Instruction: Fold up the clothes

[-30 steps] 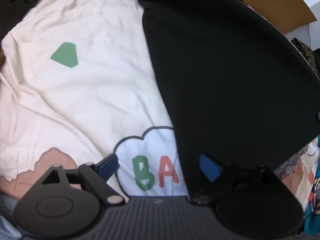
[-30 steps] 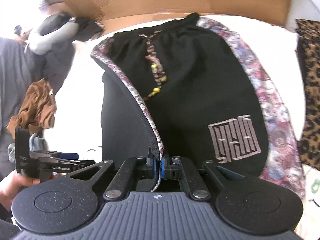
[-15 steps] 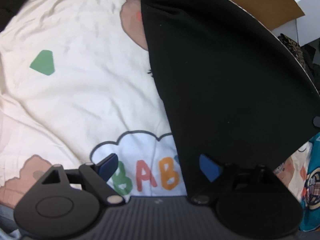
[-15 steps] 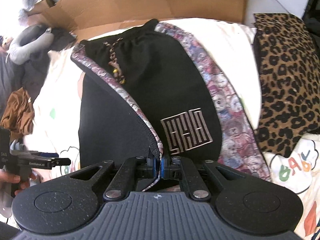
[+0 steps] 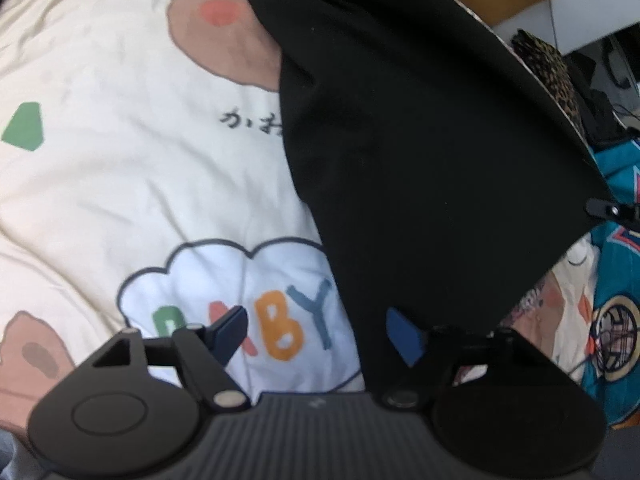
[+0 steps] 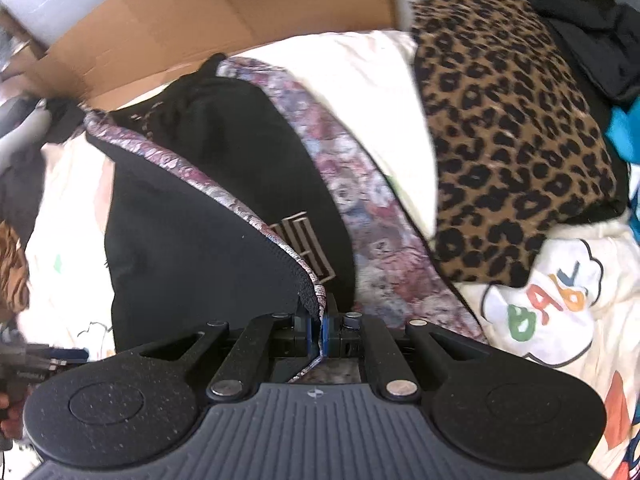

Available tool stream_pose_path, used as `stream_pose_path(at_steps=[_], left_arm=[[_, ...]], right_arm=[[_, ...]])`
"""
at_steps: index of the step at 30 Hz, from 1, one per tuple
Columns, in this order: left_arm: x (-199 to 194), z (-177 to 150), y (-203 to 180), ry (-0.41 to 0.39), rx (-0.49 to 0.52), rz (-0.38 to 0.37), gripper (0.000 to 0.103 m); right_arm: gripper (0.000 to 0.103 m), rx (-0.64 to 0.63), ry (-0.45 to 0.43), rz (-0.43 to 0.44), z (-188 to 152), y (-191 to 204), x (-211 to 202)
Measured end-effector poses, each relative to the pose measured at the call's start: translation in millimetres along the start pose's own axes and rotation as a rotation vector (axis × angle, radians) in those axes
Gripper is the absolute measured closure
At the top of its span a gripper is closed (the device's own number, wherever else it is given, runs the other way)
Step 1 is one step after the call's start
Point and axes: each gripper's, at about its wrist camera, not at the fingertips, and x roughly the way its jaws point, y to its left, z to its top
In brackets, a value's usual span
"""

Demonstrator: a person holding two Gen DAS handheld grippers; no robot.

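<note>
Black shorts (image 6: 192, 248) with floral side stripes lie on a cream printed sheet (image 5: 120, 180). My right gripper (image 6: 320, 328) is shut on the floral-edged hem and holds one leg lifted and drawn across the other, half covering the square logo (image 6: 308, 240). In the left wrist view the raised black cloth (image 5: 420, 140) fills the right half like a sail. My left gripper (image 5: 318, 334) is low over the "BABY" cloud print, its jaws closing. The cloth's edge hangs between the blue pads (image 5: 404, 338), close to the right one, and neither pad presses it.
A leopard-print garment (image 6: 512, 152) lies right of the shorts, with dark clothes behind it. Cardboard (image 6: 224, 28) stands at the back. A teal printed garment (image 5: 616, 320) is at the right, and a brown garment (image 6: 12, 268) at the far left.
My right gripper has carried the hem rightward, so the lifted leg now hides part of the logo. The left gripper has slid over the sheet, showing all of "BABY", and its jaws have narrowed.
</note>
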Motion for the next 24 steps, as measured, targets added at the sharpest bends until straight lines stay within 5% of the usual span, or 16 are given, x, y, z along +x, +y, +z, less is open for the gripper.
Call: stream_pose_path(at_steps=[12, 19, 24], left_arm=[[21, -6, -20, 0.133, 0.075, -0.034, 0.04], [36, -8, -43, 0.207, 0.16, -0.058, 0.04], [41, -21, -44, 0.296, 0.117, -0.079, 0.04]], right_arm=[[0.101, 0.029, 0.007, -0.028, -19, -48, 12], [0.101, 0.103, -0.016, -0.021, -47, -93, 39], [0.101, 0.142, -0.021, -0.007, -57, -103, 43]])
